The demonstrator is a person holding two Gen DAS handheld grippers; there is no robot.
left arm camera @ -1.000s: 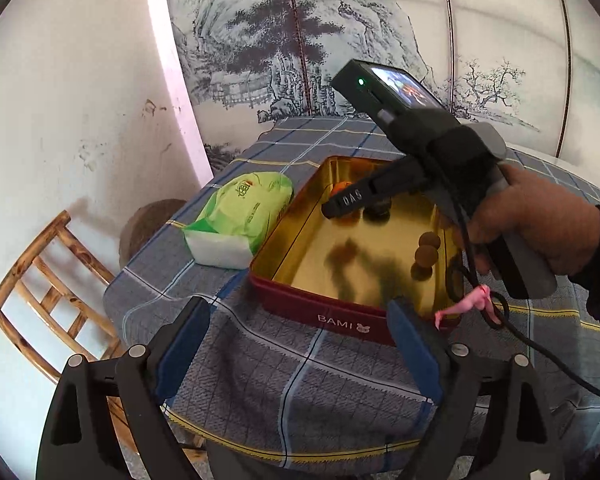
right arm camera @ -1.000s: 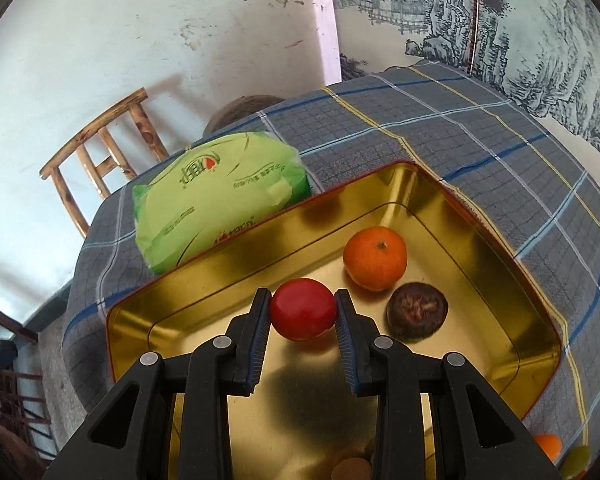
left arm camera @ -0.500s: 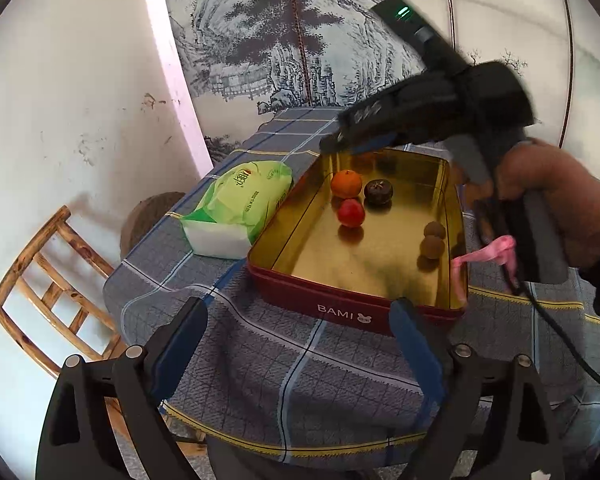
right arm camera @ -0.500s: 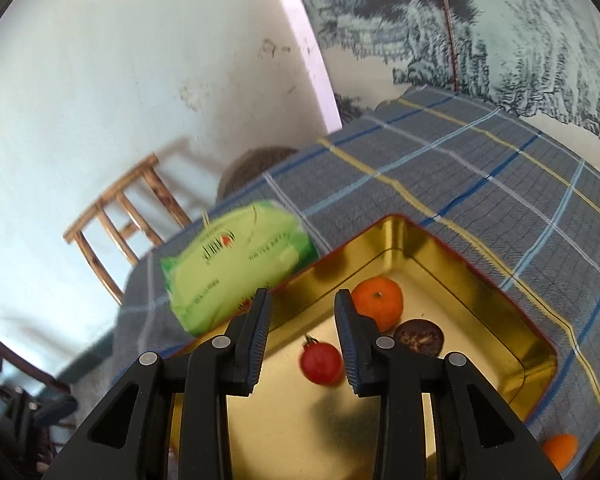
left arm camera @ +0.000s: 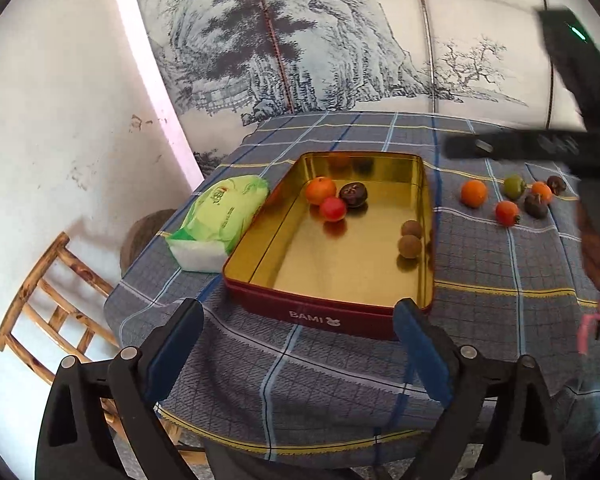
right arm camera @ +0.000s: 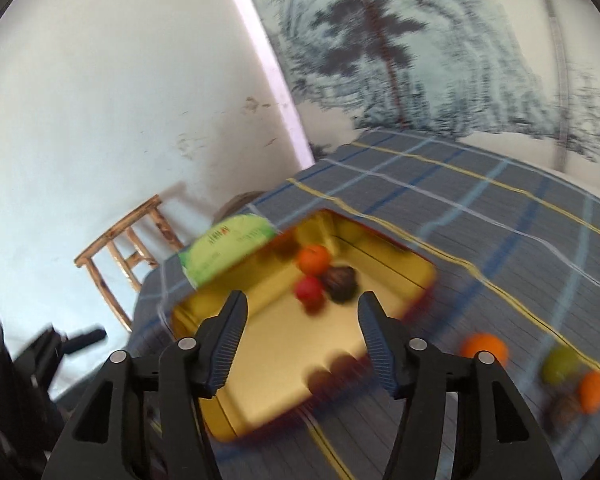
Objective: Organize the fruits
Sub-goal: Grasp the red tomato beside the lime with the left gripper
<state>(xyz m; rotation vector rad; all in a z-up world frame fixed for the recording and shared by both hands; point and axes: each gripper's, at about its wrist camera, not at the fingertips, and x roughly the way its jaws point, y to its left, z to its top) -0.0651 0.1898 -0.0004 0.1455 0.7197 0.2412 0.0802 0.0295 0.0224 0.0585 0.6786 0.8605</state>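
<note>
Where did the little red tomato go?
In the left wrist view, the small red tomato sits inside the gold tin tray, toward its far end, touching the orange tangerine and dark brown fruit.

Five fruits (left arm camera: 332, 208) in gold tin (left arm camera: 427, 216); six fruits (left arm camera: 473, 193) on cloth beside it.

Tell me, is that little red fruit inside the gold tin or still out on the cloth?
Inside. The red fruit rests on the floor of the tin, beside an orange and a dark fruit.
</note>
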